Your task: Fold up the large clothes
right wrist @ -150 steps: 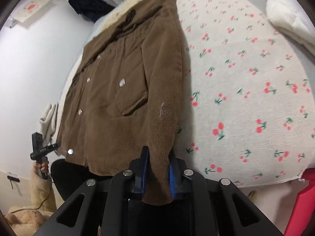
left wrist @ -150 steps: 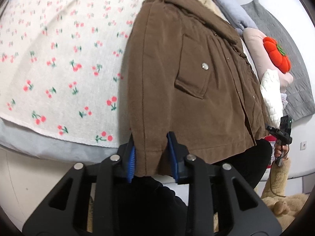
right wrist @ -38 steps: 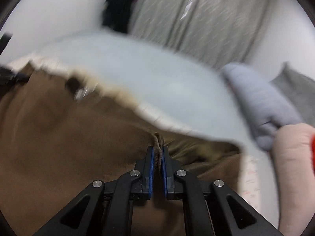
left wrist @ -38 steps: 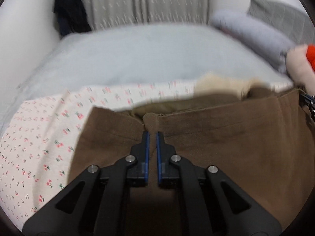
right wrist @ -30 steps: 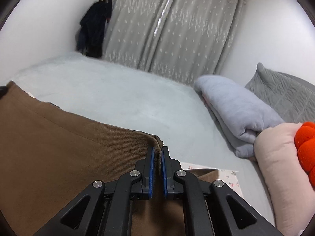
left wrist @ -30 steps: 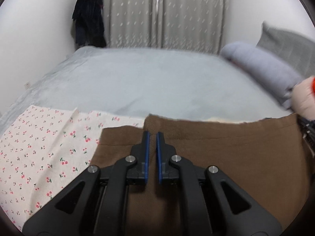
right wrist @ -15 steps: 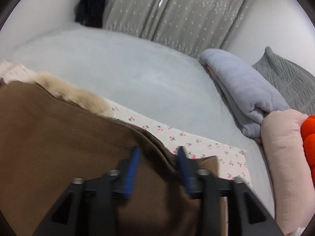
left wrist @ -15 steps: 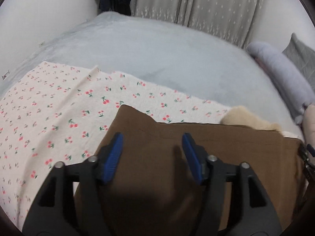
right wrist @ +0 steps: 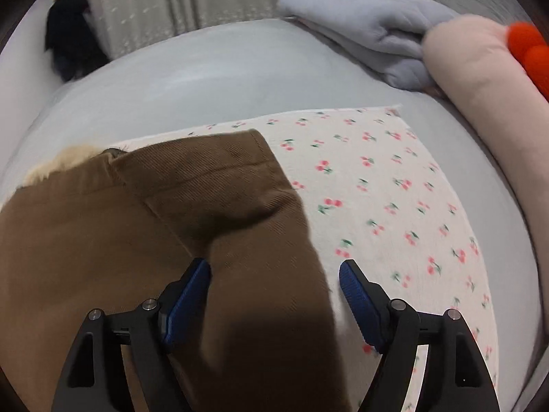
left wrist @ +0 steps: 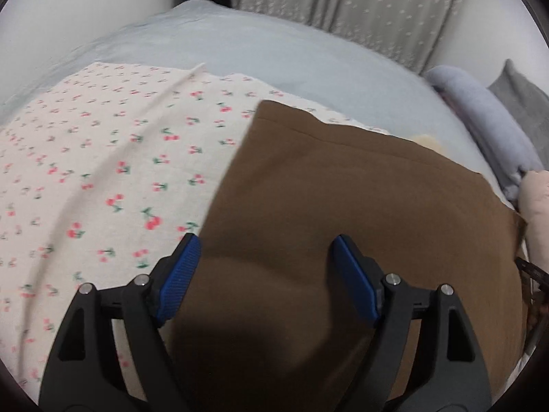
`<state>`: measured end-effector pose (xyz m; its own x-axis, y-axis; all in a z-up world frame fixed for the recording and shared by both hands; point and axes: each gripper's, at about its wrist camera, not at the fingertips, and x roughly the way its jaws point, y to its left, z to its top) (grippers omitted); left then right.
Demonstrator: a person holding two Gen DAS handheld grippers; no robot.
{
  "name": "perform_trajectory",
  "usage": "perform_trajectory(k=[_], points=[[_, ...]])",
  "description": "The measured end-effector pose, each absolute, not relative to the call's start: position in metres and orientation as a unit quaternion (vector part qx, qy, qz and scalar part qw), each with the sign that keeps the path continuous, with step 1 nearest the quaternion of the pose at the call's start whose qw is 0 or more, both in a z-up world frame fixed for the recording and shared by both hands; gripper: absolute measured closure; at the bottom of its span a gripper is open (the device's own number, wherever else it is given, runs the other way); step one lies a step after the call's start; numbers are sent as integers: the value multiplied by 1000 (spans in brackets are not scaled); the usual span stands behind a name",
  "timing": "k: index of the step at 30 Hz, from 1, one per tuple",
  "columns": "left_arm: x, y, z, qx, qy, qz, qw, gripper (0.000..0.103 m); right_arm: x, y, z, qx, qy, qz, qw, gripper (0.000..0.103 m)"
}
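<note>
Lying folded on the cherry-print cloth [left wrist: 103,158]: brown jacket [left wrist: 343,199]. Your left gripper [left wrist: 266,267] and right gripper [right wrist: 274,292] are opening, pads clear of the fabric.

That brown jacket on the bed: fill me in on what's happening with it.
A person is folding the brown jacket with a handheld gripper in each hand. It lies folded over on the cherry-print sheet spread across the bed. Both the left gripper and the right gripper are over the jacket with jaws opening, and neither presses on the cloth, so the jacket lies released. Cream fleece lining peeks out at the far edge.
</note>
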<state>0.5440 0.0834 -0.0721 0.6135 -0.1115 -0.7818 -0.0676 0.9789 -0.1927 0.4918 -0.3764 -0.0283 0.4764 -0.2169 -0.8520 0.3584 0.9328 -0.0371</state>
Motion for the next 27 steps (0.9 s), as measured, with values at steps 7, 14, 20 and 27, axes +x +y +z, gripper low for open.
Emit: perform_trajectory(k=[7, 14, 20, 27], points=[[487, 80, -34, -79, 434, -18, 897, 22, 420, -327, 39, 36, 437, -102, 893, 24], [424, 89, -46, -137, 448, -68, 881, 22, 347, -330, 19, 134, 438, -34, 888, 23], [383, 109, -48, -192, 438, -62, 876, 22, 322, -358, -33, 162, 502, -113, 842, 20], [350, 134, -37, -278, 450, -13, 849, 18, 286, -336, 0, 182, 477, -115, 852, 20]])
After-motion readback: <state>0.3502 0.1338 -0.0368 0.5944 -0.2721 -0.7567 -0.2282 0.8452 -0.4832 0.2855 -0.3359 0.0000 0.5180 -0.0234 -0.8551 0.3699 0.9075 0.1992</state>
